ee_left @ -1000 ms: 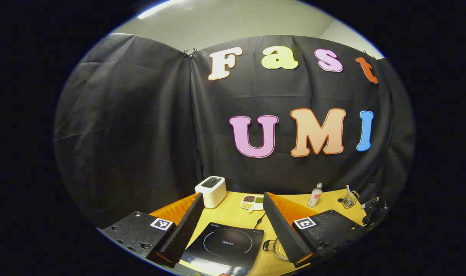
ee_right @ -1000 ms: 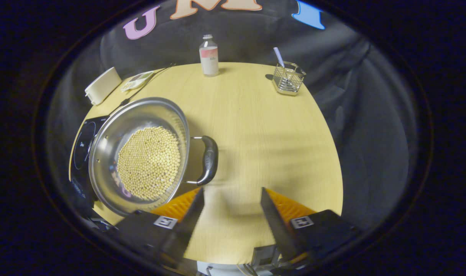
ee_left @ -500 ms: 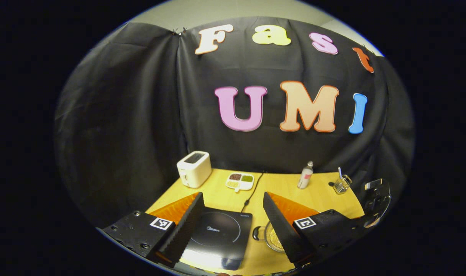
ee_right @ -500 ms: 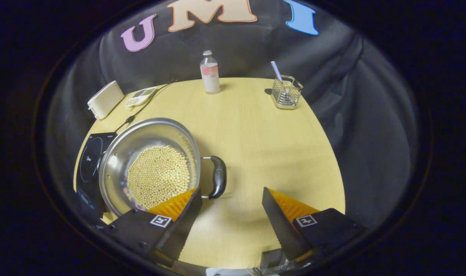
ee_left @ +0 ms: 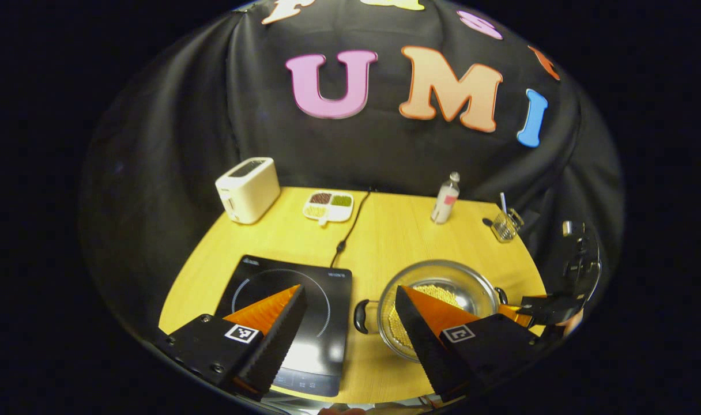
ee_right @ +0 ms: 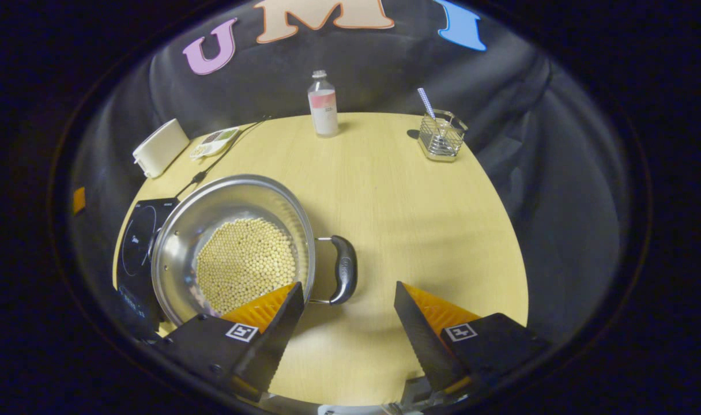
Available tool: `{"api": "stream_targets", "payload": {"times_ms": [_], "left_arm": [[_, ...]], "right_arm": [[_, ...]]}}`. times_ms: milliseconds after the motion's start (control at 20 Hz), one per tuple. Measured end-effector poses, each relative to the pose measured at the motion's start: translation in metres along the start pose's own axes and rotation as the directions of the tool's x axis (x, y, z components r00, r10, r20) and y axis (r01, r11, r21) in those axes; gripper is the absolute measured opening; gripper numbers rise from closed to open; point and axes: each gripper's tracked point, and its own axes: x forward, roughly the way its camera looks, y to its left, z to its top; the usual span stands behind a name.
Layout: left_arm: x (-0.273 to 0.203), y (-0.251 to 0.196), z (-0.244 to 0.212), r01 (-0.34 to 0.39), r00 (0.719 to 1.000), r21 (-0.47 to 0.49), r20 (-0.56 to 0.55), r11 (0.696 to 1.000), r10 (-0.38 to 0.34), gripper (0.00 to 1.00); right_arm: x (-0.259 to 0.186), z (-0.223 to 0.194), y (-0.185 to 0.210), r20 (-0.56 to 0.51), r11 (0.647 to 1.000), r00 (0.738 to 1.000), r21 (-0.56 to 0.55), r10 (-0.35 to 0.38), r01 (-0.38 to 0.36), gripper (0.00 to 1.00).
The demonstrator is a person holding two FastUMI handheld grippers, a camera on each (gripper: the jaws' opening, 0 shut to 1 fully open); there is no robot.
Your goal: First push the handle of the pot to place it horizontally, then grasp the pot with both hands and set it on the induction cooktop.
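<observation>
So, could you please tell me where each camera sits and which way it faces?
Left gripper view: rides the left gripper, facing the induction cooktop and pot; own open fingers below, right gripper at right.
Right gripper view: rides the right gripper, angled down at the pot's near handle; own open fingers below.
Shared: pot, cooktop, toaster, bottle, wire holder.

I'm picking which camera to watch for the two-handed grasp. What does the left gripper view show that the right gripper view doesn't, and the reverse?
Left gripper view: the whole face of the induction cooktop, the pot's left handle, and the right gripper at the pot's far side.
Right gripper view: the pot's right handle in full, just ahead of that gripper's open fingers, and the whole bed of beans.
Shared: the pot, toaster, bottle, wire holder and divided dish.
</observation>
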Motion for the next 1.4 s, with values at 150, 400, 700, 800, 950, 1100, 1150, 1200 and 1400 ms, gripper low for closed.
{"api": "stream_targets", "payload": {"times_ms": [150, 400, 700, 800, 950, 1100, 1150, 1200, 1400], "left_arm": [[0.029, -0.007, -0.034, 0.030, 0.993, -0.004, -0.116, 1.000, -0.031, 1.00], [0.064, -0.013, -0.065, 0.063, 0.967, -0.019, -0.246, 0.998, -0.066, 0.98], [0.096, -0.007, -0.088, 0.065, 0.933, 0.000, -0.355, 0.998, -0.061, 0.99], [0.103, -0.004, -0.097, 0.052, 0.924, 0.005, -0.380, 0.999, -0.046, 0.99], [0.108, -0.005, -0.109, 0.050, 0.911, 0.001, -0.409, 0.999, -0.046, 0.99], [0.113, -0.004, -0.109, 0.038, 0.912, 0.029, -0.410, 0.999, -0.023, 0.99], [0.115, -0.003, -0.110, 0.031, 0.912, 0.052, -0.410, 0.998, -0.007, 0.99], [0.115, -0.003, -0.111, 0.023, 0.910, 0.080, -0.415, 0.997, 0.012, 1.00], [0.119, -0.006, -0.115, 0.010, 0.906, 0.188, -0.418, 0.982, 0.071, 1.00]], "right_arm": [[0.006, 0.001, 0.002, -0.009, 1.000, 1.000, -0.002, 0.006, -0.006, 1.00], [0.016, 0.000, 0.006, -0.037, 1.000, 0.999, 0.005, 0.013, -0.013, 1.00], [0.030, -0.004, 0.019, -0.084, 0.999, 0.996, -0.014, 0.030, -0.031, 1.00], [0.035, -0.007, 0.023, -0.103, 0.999, 0.994, -0.025, 0.032, -0.035, 0.99], [0.042, -0.009, 0.027, -0.124, 0.999, 0.992, -0.026, 0.034, -0.038, 1.00], [0.049, -0.011, 0.027, -0.144, 0.999, 0.989, -0.014, 0.030, -0.032, 0.99], [0.052, -0.011, 0.027, -0.151, 0.999, 0.988, -0.008, 0.030, -0.032, 1.00], [0.054, -0.014, 0.028, -0.163, 0.999, 0.986, -0.001, 0.035, -0.035, 1.00], [0.062, -0.018, 0.024, -0.188, 0.999, 0.982, 0.030, 0.021, -0.016, 0.74]]}}
